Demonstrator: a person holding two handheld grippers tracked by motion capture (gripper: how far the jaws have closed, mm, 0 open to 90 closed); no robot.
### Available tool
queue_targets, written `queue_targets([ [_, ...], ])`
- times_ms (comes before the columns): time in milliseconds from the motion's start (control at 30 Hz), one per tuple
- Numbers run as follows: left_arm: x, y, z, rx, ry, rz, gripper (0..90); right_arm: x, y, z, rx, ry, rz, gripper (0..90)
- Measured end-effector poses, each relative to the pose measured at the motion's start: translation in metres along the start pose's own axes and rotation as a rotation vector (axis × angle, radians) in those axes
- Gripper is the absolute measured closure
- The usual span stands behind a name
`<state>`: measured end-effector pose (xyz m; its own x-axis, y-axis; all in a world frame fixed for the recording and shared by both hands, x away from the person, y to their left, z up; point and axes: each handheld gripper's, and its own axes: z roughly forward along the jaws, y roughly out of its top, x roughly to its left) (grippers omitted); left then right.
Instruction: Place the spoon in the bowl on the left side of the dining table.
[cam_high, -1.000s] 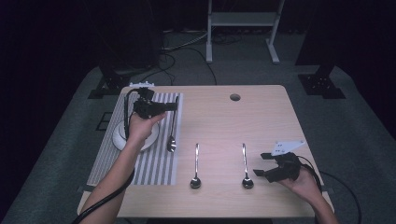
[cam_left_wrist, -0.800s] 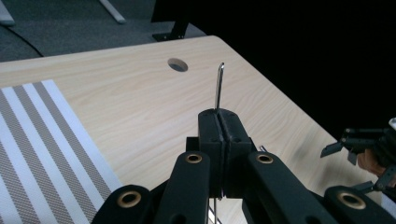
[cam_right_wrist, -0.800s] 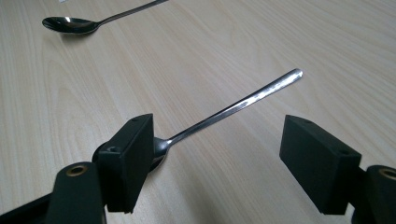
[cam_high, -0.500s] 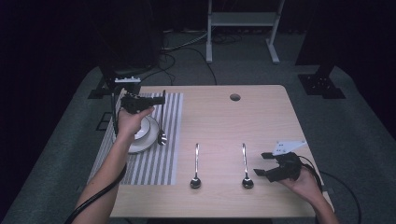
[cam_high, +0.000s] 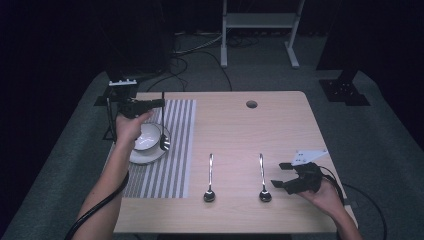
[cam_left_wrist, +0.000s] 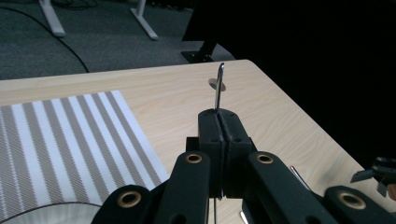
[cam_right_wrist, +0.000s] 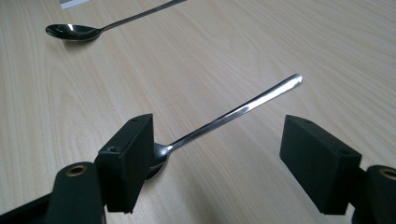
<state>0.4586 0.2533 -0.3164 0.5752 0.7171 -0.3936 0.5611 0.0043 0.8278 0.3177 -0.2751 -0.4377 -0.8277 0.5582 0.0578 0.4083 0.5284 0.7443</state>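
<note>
- Left gripper view: my left fingers (cam_left_wrist: 218, 122) are pressed together on the thin handle of a spoon (cam_left_wrist: 218, 88), which sticks straight up past their tips; its lower part is hidden behind them.
- High view: the same spoon hangs from my left fingers (cam_high: 161, 103) with its bowl (cam_high: 164, 145) at the rim of the white bowl (cam_high: 146, 137), which sits on a plate on the striped mat (cam_high: 175, 150); I cannot tell whether the two touch.
- Right gripper view: my right fingers (cam_right_wrist: 229, 158) stand wide apart and low over the desk (cam_right_wrist: 280, 42), gripping nothing.
- The near spoon (cam_right_wrist: 233, 114) lies between them, its bowl partly hidden behind one finger.
- A second spoon (cam_right_wrist: 74, 31) lies farther off, its handle cut off by the frame's edge.
</note>
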Motion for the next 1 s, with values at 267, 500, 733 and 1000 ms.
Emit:
queue_targets([
  [267,0.016,-0.001,-0.011,-0.033,0.042,-0.035,89.4,-0.001,-0.001,0.000,-0.001,-0.003,0.000,25.0],
  [500,0.031,-0.002,-0.020,-0.041,0.090,-0.055,89.4,0.000,0.000,0.002,0.013,-0.004,-0.007,25.0],
  [733,0.041,-0.002,-0.026,-0.056,0.121,-0.069,89.4,-0.001,0.000,0.001,0.009,-0.003,-0.006,25.0],
  [1000,0.048,-0.004,-0.028,-0.073,0.143,-0.081,89.4,-0.001,-0.001,0.000,0.003,-0.001,-0.002,25.0],
])
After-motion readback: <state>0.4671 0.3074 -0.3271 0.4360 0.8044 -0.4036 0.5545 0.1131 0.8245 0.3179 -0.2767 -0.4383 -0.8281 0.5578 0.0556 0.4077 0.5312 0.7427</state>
